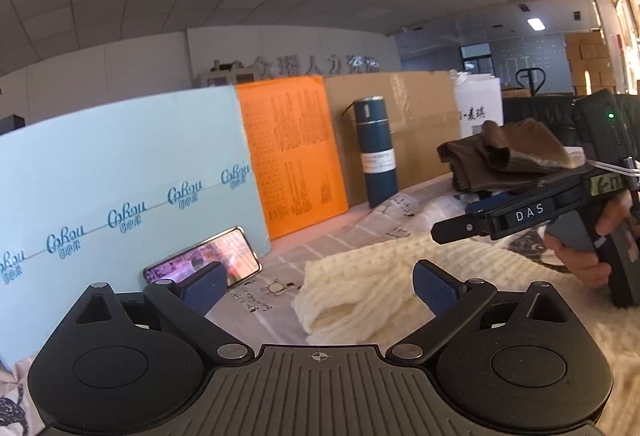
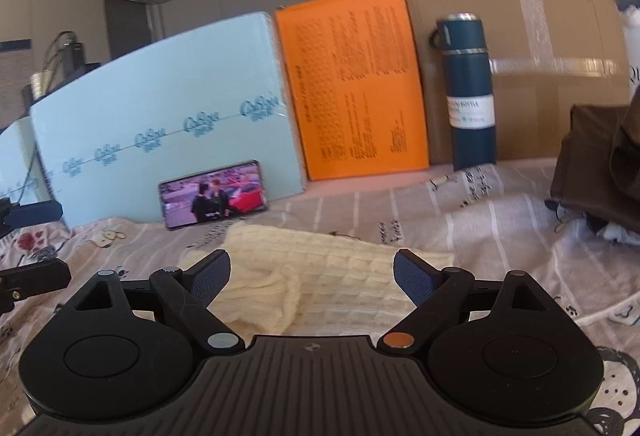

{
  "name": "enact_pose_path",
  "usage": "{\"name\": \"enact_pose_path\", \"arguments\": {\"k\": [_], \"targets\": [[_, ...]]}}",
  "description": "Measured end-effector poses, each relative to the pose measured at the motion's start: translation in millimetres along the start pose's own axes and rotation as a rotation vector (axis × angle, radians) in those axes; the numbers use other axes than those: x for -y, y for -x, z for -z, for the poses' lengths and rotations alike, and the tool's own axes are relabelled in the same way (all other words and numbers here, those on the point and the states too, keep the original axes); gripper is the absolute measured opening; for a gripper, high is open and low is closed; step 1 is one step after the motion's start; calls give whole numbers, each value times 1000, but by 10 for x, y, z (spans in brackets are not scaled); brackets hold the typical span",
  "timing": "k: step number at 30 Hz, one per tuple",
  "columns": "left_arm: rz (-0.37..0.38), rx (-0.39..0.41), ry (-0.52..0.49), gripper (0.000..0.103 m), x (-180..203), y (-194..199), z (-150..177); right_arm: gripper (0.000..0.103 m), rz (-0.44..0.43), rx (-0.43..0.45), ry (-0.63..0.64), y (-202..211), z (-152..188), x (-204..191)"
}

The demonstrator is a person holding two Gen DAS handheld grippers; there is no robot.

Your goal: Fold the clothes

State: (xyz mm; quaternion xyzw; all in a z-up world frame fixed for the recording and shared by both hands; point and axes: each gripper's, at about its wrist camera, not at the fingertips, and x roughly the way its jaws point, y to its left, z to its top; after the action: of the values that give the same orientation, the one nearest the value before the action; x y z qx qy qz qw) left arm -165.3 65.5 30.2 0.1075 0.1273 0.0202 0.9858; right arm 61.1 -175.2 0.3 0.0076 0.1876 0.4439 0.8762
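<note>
Looks like early days on the folding: the cream chunky-knit sweater (image 2: 332, 276) lies partly bunched on the patterned bedsheet (image 2: 500, 220), right in front of both tools. The left hand-held gripper (image 1: 318, 286) and right hand-held gripper (image 2: 312, 276) are both spread wide, holding nothing. A brown folded garment pile (image 1: 500, 160) sits further back — possibly done. Readable: "DAS" on the right gripper body, "Cobou"-ish on the pale blue board (image 1: 120, 188).

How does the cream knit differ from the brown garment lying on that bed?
The cream knit is pale and chunky-ribbed; the brown garment is dark and smooth. The knit lies spread low just ahead of both open grippers, left gripper and right gripper; the brown one sits bunched in a heap farther back. Both rest on the patterned sheet.
</note>
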Motion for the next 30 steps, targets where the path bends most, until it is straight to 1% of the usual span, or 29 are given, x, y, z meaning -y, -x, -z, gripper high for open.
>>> {"name": "enact_pose_path", "arguments": {"k": [1, 2, 5, 7, 10, 15, 16, 19, 22, 23, 25, 26, 30], "targets": [[12, 0, -16, 102, 31, 133, 35, 101, -23, 22, 32, 111, 18, -48], [22, -4, -30, 102, 67, 265, 71, 103, -47, 47, 62, 244, 54, -96], [53, -26, -55, 102, 162, 580, 157, 103, -119, 85, 155, 649, 149, -211], [86, -48, -74, 102, 235, 746, 202, 103, -149, 80, 218, 898, 203, -265], [155, -80, -121, 102, 356, 922, 265, 103, -181, 28, 318, 1204, 323, -330], [263, -152, -211, 102, 605, 1022, 360, 103, -258, -104, 408, 1581, 562, -377], [264, -161, -234, 102, 657, 1008, 381, 103, -260, -124, 425, 1634, 603, -390], [227, -190, -318, 102, 810, 916, 462, 103, -221, -178, 497, 1731, 751, -435], [188, -219, -402, 102, 962, 824, 544, 103, -172, -220, 531, 1726, 841, -405], [173, -220, -414, 102, 989, 807, 569, 103, -165, -228, 536, 1721, 858, -395], [138, -220, -403, 102, 993, 747, 577, 103, -141, -242, 569, 1700, 895, -414], [124, -217, -401, 103, 1002, 715, 576, 103, -143, -243, 577, 1697, 912, -416], [110, -200, -417, 103, 1042, 611, 555, 103, -157, -243, 592, 1638, 946, -438]]}}
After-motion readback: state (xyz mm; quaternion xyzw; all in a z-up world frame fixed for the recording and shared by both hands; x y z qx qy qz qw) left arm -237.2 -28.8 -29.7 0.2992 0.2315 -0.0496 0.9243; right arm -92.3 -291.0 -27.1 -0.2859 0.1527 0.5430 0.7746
